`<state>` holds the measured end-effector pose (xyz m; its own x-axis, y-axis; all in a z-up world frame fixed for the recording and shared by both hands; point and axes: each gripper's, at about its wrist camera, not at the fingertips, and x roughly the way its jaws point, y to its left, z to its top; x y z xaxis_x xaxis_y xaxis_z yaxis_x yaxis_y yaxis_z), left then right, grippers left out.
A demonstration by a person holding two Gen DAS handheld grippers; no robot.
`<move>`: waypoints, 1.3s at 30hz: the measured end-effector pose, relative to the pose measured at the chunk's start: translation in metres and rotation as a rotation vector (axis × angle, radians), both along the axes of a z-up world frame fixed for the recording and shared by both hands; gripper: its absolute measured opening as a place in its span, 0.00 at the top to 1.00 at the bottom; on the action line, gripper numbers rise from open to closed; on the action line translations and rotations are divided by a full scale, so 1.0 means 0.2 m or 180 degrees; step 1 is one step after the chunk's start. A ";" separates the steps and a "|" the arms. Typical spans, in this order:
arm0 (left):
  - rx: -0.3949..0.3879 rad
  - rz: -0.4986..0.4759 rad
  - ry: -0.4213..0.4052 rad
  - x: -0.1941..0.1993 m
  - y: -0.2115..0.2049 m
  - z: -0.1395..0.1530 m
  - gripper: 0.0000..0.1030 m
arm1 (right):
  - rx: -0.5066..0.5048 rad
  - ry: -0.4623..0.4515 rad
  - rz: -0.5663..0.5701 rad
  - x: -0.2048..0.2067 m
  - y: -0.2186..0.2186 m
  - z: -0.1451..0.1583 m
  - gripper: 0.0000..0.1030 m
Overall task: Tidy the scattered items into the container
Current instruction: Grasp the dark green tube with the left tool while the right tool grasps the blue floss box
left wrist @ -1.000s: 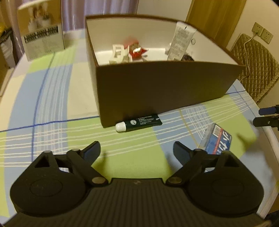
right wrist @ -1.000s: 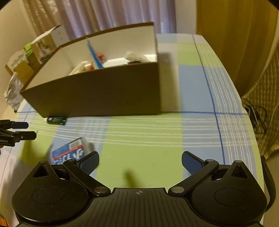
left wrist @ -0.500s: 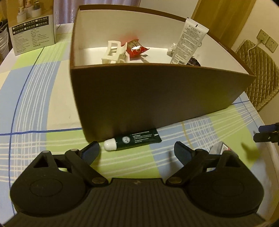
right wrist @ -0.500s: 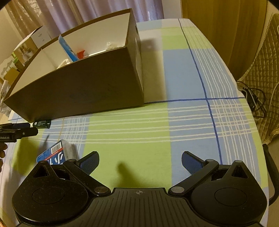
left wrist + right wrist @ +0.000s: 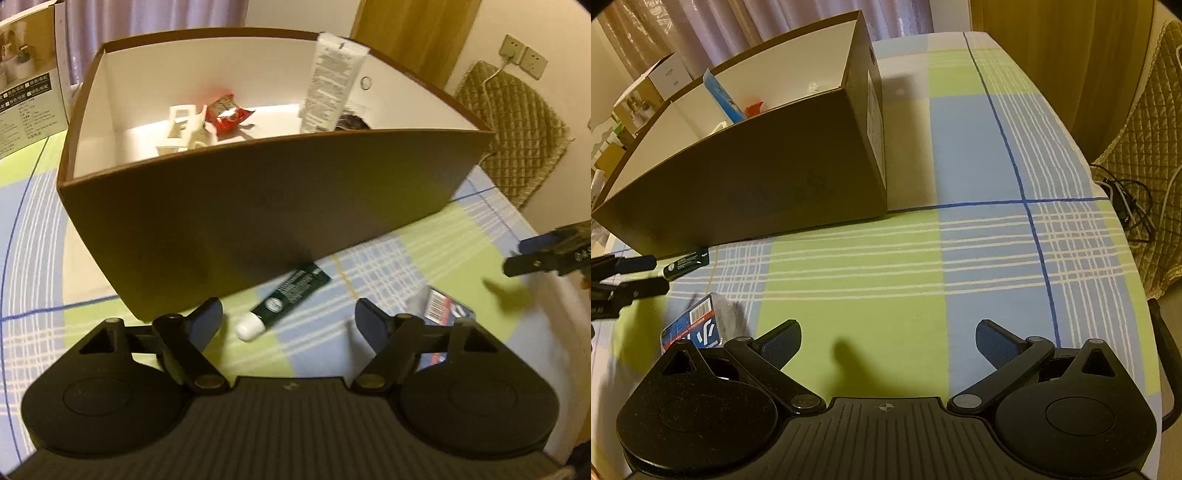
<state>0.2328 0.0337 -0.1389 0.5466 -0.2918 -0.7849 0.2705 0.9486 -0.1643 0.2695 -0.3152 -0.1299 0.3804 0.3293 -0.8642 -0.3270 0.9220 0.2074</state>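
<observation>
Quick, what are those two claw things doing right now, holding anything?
Left gripper: open, holding nothing, near the dark green tube with white cap.
Right gripper: open, holding nothing.

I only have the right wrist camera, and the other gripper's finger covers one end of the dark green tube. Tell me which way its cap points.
Observer: The dark green tube has a white cap that points back toward the left gripper and lies close to its left-hand finger.
Operator: Now list what lies on the box floor at the left end.
Observer: In the brown box, a cream clip sits beside a red packet.
</observation>
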 end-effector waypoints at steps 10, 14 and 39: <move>0.0406 -0.0452 -0.0040 -0.05 -0.11 -0.04 0.88 | -0.0058 0.0028 -0.0029 -0.02 -0.03 -0.02 0.00; 0.0462 -0.0521 0.0021 -0.11 -0.11 -0.03 0.88 | -0.0048 0.0022 -0.0068 -0.02 -0.03 -0.02 0.00; 0.0636 -0.0104 0.0340 -0.20 -0.13 0.01 0.87 | -0.0005 -0.0032 0.0175 -0.08 0.08 0.02 0.00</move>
<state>0.1933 0.0081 -0.1375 0.4499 -0.1410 -0.8819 0.2929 0.9561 -0.0034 0.2540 -0.2996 -0.1263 0.3703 0.3486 -0.8610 -0.3794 0.9028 0.2024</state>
